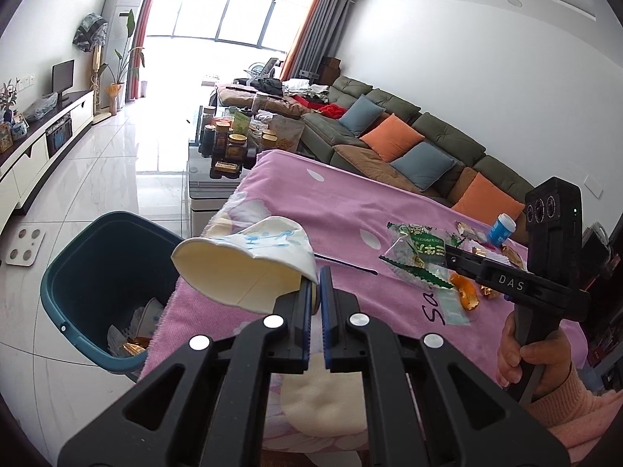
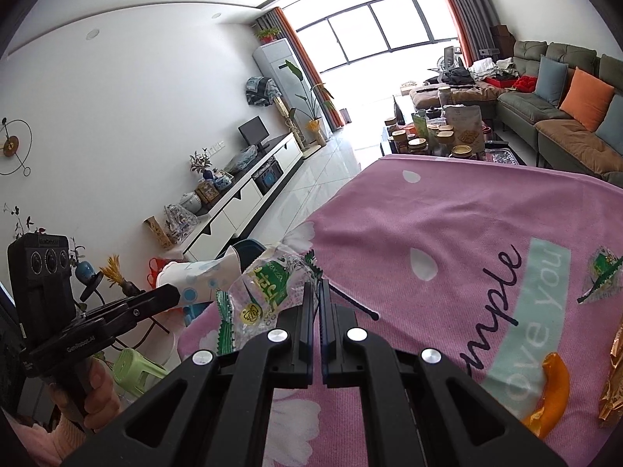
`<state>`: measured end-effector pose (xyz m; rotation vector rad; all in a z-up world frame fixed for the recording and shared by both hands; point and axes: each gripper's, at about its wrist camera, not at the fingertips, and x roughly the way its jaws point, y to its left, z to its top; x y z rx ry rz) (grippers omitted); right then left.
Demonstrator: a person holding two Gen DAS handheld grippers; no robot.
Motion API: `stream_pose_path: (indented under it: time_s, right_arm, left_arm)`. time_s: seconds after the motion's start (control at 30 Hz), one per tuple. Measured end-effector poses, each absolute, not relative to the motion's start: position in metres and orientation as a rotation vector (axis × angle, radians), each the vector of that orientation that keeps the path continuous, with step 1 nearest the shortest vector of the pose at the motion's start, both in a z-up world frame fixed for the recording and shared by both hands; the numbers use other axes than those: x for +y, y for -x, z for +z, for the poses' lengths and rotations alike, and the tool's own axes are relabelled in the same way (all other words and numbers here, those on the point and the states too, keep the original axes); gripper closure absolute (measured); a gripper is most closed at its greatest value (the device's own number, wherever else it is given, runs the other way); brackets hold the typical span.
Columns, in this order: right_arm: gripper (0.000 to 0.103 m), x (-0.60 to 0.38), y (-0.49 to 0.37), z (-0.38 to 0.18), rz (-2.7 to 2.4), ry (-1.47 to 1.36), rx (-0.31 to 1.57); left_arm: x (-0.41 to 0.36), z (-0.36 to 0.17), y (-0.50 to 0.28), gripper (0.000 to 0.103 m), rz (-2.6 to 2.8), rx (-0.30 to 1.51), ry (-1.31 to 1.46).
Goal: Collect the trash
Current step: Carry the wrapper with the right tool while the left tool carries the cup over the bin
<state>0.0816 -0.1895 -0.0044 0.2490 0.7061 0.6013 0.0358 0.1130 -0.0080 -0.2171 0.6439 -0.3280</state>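
Observation:
My left gripper (image 1: 316,284) is shut on the rim of a crumpled white paper cup (image 1: 249,260). It holds the cup over the table's left edge, beside the blue bin (image 1: 89,272). From the right wrist view the same gripper (image 2: 175,296) and cup (image 2: 202,276) appear at the left. My right gripper (image 2: 317,292) is shut on a clear wrapper with green print (image 2: 268,292), lifted off the pink cloth (image 2: 428,233). The left wrist view shows it (image 1: 447,252) with that wrapper (image 1: 416,249) over the table's right part.
The bin holds paper and gold wrappers. On the cloth lie an orange peel (image 2: 553,389), a gold wrapper (image 2: 615,369), another green wrapper (image 2: 601,276) and a small blue bottle (image 1: 502,229). A coffee table with jars (image 1: 233,140) and a sofa (image 1: 428,144) stand beyond.

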Motion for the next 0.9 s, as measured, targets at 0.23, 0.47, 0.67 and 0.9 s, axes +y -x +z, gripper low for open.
stream_pose_path:
  time_s: [0.23,0.47,0.67,0.9]
  right_arm:
    - [0.101,-0.165,-0.087,-0.004,0.646,-0.223,0.716]
    - [0.101,-0.138,-0.092,-0.002,0.686,-0.186,0.725]
    - [0.101,-0.118,-0.098,-0.003,0.714,-0.161,0.734]
    - [0.101,-0.096,-0.104,-0.006,0.740,-0.138,0.751]
  left_arm:
    - [0.132,-0.008,-0.033,0.098,-0.281,0.641,0.225]
    - [0.146,-0.009,-0.030,0.098,-0.239,0.637,0.226]
    - [0.162,-0.012,-0.031,0.098,-0.196,0.638,0.237]
    - [0.172,-0.017,-0.035,0.098,-0.165,0.648,0.238]
